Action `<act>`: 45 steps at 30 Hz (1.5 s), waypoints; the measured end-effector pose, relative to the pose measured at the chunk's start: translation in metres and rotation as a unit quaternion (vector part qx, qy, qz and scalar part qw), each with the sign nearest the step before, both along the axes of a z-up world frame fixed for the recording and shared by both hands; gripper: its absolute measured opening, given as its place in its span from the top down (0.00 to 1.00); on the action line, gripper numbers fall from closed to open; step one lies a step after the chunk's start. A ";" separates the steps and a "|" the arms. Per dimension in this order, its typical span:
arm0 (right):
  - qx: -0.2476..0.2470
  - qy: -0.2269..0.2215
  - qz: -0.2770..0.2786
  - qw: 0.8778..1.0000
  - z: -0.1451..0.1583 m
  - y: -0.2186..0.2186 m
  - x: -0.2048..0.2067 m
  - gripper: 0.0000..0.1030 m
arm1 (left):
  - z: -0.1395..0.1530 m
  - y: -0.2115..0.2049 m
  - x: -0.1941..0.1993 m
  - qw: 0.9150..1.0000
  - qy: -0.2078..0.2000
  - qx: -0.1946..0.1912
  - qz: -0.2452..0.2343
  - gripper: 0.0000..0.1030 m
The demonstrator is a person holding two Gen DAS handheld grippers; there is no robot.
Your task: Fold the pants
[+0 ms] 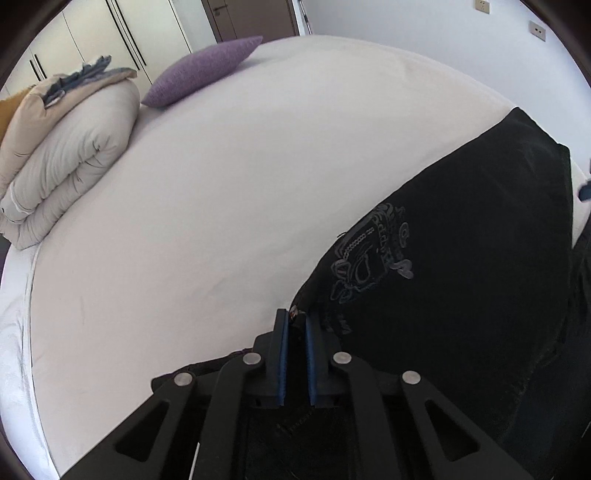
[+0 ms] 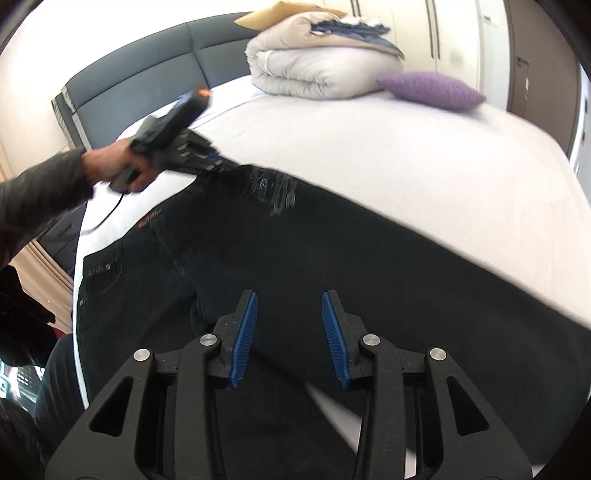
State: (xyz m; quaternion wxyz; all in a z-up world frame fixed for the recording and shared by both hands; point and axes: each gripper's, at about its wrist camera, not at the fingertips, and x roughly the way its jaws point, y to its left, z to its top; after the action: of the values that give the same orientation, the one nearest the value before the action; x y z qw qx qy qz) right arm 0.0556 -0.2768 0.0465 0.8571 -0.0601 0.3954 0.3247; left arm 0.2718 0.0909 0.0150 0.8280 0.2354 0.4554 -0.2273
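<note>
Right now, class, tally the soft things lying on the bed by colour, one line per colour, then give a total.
Black: 1, the pants
Purple: 1, the cushion
Beige-grey: 1, the folded duvet
Blue: 1, the folded denim on top of the duvet
Total: 4

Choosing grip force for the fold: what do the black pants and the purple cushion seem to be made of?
Black pants with grey embroidered emblem: probably denim, matte, judging by the visible seam stitching and rivet button in the right wrist view. Purple square cushion: looks like a coarse woven or knitted fabric, matte, with a grainy surface texture.
</note>
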 end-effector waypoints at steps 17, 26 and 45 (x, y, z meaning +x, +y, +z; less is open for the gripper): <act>-0.181 -0.088 0.103 0.974 0.005 0.161 0.063 0.65 | 0.002 -0.004 -0.081 0.996 -0.084 -0.040 -0.006 0.92; -0.173 -0.081 0.146 0.971 0.018 0.182 0.054 0.93 | 0.003 0.007 -0.098 0.995 -0.088 -0.048 -0.001 0.92; -0.517 -0.413 0.444 0.604 -0.084 0.244 -0.147 0.97 | -0.050 0.007 -0.223 0.992 -0.078 0.058 -0.079 0.92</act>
State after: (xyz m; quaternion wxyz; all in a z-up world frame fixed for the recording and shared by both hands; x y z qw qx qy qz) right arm -0.0918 -0.0324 -0.0373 0.5058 -0.7893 0.0257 0.3471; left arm 0.0484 0.0983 -0.0352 0.8250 0.3355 0.3821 -0.2466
